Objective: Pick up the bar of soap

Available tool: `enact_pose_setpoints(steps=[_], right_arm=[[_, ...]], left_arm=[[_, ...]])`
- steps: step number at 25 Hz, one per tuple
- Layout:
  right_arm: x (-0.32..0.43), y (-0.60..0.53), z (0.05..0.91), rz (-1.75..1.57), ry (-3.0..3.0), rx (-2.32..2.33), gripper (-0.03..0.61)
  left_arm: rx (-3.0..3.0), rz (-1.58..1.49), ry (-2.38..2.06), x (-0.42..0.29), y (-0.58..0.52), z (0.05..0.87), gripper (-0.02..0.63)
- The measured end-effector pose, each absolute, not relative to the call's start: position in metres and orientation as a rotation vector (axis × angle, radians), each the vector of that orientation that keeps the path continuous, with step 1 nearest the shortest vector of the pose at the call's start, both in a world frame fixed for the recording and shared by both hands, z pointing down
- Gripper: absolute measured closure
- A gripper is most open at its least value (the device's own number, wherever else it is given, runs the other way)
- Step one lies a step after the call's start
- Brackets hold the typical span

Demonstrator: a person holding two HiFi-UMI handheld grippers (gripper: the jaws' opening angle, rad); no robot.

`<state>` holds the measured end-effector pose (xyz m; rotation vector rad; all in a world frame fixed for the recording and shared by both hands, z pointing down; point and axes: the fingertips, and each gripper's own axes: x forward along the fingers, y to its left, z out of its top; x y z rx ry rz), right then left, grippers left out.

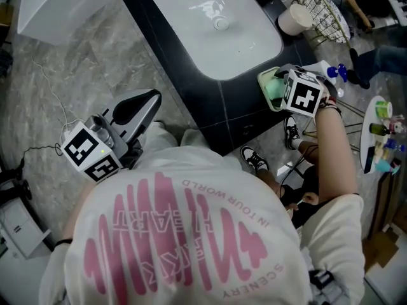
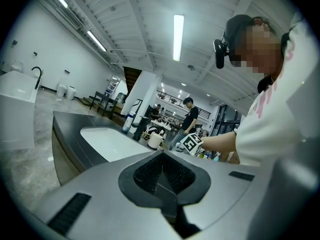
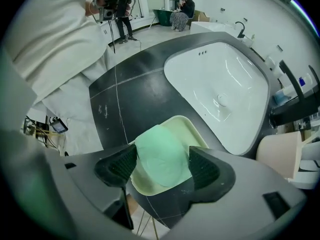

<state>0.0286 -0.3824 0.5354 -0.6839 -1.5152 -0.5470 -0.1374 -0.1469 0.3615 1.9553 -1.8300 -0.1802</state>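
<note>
Head view: the right gripper [image 1: 277,86] is held pointing down over a pale yellow rectangular soap dish [image 1: 264,76] at the edge of the dark grey counter [image 1: 191,75]. The left gripper [image 1: 147,101] is held well apart from it.

Left gripper view: the left gripper's [image 2: 162,171] jaws are seen pressed together with nothing between them.

Right gripper view: the right gripper's [image 3: 162,166] jaws are spread wide. The mint-green rounded bar of soap [image 3: 161,151] is seen lying flat in the dish [image 3: 192,134] between the pads, ungripped. Its long axis seems to run along the gap, not across it, though the outline is nearly as wide as it is long.
</note>
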Motion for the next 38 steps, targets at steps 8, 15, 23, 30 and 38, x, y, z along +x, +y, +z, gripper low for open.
enact_pose_setpoints(steps=[8,15,23,30,38], right_arm=[[0.027,-0.381,0.531,-0.460,-1.557,-0.682,0.265],[0.022,-0.380,0.523,-0.361,-1.696,-0.620,0.268],[0.017,-0.386,0.507,-0.213,-1.884,-0.481,0.270],[0.017,-0.404,0.490,-0.001,-2.123,-0.268,0.272],[0.015,-0.413,0.436,0.614,-2.532,-0.042,0.272]], left_arm=[[1.942,-0.174,-1.852,-0.140,-0.140,0.361,0.604],[1.948,-0.174,-1.850,-0.139,-0.140,0.361,0.604],[1.978,-0.170,-1.823,-0.134,-0.143,0.359,0.604],[2.017,-0.157,-1.786,-0.125,-0.149,0.357,0.604],[2.064,-0.147,-1.747,-0.117,-0.153,0.353,0.604]])
